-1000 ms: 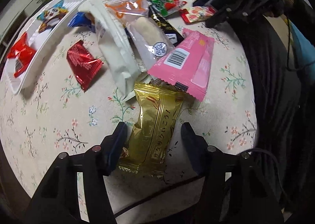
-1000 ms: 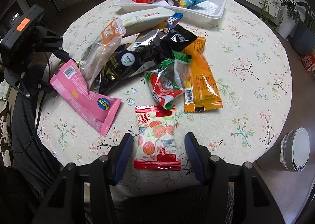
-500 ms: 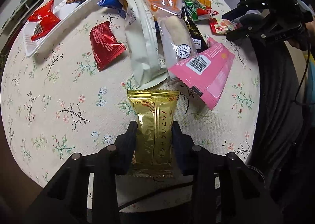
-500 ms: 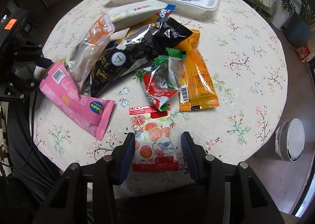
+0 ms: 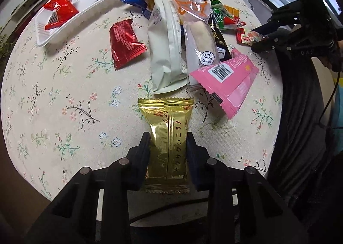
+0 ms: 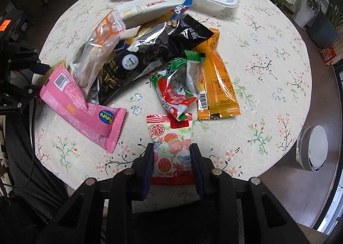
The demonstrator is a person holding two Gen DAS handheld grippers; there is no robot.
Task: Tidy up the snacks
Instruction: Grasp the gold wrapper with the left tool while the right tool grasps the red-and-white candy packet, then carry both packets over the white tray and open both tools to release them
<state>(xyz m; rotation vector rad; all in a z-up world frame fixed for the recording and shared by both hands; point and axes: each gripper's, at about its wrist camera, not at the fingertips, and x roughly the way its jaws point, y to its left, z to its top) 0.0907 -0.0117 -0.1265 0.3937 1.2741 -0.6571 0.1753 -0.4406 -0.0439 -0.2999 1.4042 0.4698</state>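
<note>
Both sets of jaws have just been closing: the left gripper [image 5: 167, 144] is now clamped on the shiny gold foil snack packet [image 5: 167, 136], and the right gripper [image 6: 172, 155] on the white fruit-printed candy packet with red ends [image 6: 171, 149], both near the table's front edge. Both packets are judged ready for lifting towards the long white plastic tray [image 5: 42, 38] at the far edge.

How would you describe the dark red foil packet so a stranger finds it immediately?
Start at the long white plastic tray on the round floral tablecloth. The dark red foil packet lies alone beside it, left of the snack pile. Unlike the bright red wrapper, it sits outside the tray.

One white tray [image 6: 227, 3], two packets in it, about eleven snack packets on the cloth
</note>
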